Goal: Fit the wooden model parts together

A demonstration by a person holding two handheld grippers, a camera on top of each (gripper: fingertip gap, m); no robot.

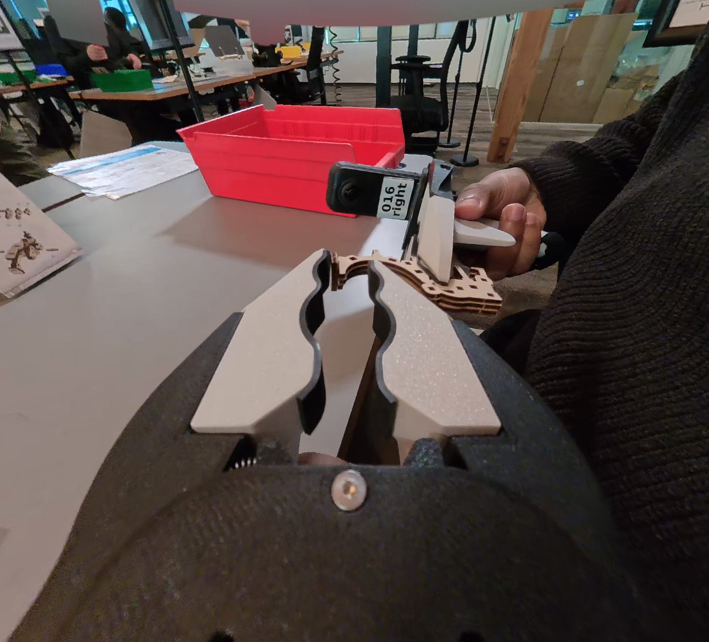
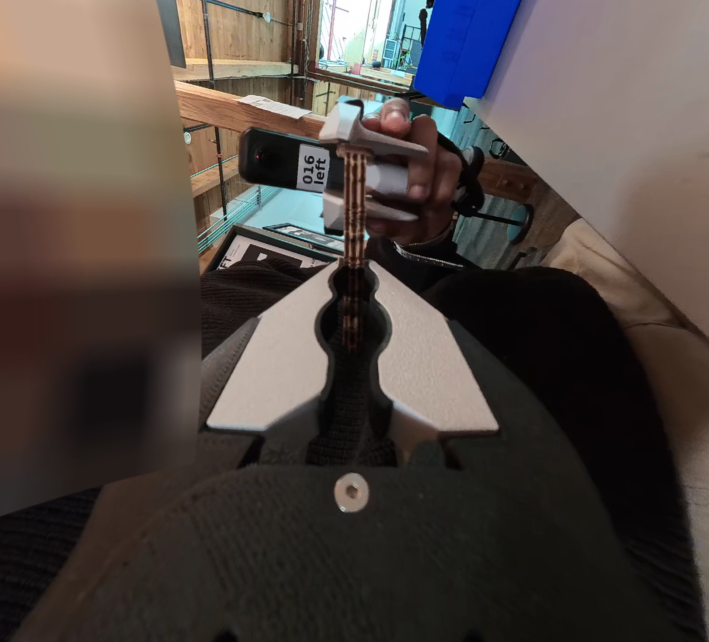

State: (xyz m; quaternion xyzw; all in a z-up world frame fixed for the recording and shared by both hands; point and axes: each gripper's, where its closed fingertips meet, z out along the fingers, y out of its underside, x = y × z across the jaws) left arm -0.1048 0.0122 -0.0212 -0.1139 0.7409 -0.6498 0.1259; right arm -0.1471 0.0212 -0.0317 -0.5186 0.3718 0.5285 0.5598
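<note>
A wooden model part [image 1: 460, 290], a flat stack of laser-cut plywood layers, is held in the air between both grippers near the table's edge. My left gripper [image 1: 349, 270] is closed on its arched left end. My right gripper [image 1: 437, 270] comes in from the right and clamps the stack's flat faces near its other end. In the right wrist view the stack [image 2: 353, 201] shows edge-on. My right gripper [image 2: 353, 267] is shut on its near end, and my left gripper [image 2: 337, 169] holds the far end. The right gripper's lower finger is hidden in the left wrist view.
A red bin [image 1: 291, 163] stands on the grey table [image 1: 153, 278] behind the grippers. Printed papers [image 1: 122, 171] lie at the back left, and a sheet with model pictures [image 1: 27, 240] at the left edge. A blue bin [image 2: 472, 17] shows in the right wrist view. A dark-sleeved arm [image 1: 614, 240] fills the right. Some 4 cm of space lies between my two pairs of fingers.
</note>
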